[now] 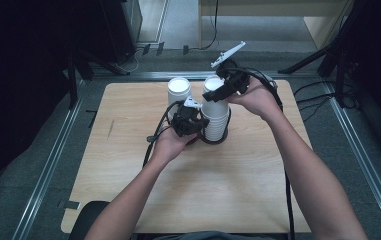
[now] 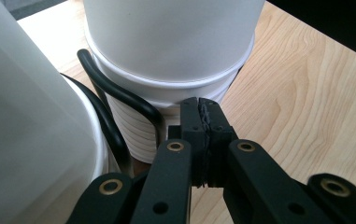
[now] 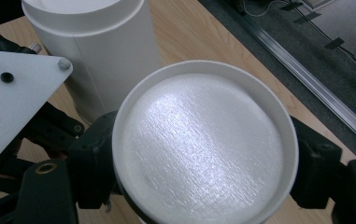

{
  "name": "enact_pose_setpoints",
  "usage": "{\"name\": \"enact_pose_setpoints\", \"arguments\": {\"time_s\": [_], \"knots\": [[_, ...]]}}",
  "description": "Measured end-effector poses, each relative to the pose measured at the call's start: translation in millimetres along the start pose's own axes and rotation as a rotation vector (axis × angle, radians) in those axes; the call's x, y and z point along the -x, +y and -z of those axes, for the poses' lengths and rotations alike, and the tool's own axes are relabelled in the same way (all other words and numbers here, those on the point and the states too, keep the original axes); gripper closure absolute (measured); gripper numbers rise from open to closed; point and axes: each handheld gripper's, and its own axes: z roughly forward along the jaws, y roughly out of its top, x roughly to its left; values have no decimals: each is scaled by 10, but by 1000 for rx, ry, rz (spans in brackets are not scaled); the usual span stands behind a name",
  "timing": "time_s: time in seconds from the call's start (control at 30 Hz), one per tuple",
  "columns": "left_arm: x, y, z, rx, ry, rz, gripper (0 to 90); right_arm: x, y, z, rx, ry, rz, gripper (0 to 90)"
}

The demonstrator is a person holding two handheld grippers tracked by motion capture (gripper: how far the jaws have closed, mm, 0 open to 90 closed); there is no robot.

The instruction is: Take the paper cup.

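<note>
Right claw point(image 1: 217, 94) straddled the top of the tall stack of upturned white foam cups point(image 1: 215, 114), one black jaw on either side of the uppermost cup point(image 3: 203, 149); whether the pads pressed its wall could not be told; left claw point(image 2: 202, 122) was shut with nothing visible between its pads, its tips low against the ribbed foot of that stack; the stack stood in a black wire ring holder point(image 1: 225, 138) near the far middle of the pale wooden surface point(image 1: 238, 190); a second upturned white foam cup stack point(image 1: 179, 95) stood just beside it.
</note>
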Motion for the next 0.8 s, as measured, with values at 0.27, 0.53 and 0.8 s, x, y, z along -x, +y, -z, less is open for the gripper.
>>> {"name": "enact_pose_setpoints", "arguments": {"time_s": [0.27,0.53,0.8], "knots": [[2,-1,-1,-1,0,-5,898,-15,19,4,-13,-7,15,247],[5,-1,-2,0,4,-11,898,-28,46,4,-29,-14,9,248],[6,1,-7,3,8,-14,897,-20,55,14,-22,-13,-4,254]]}}
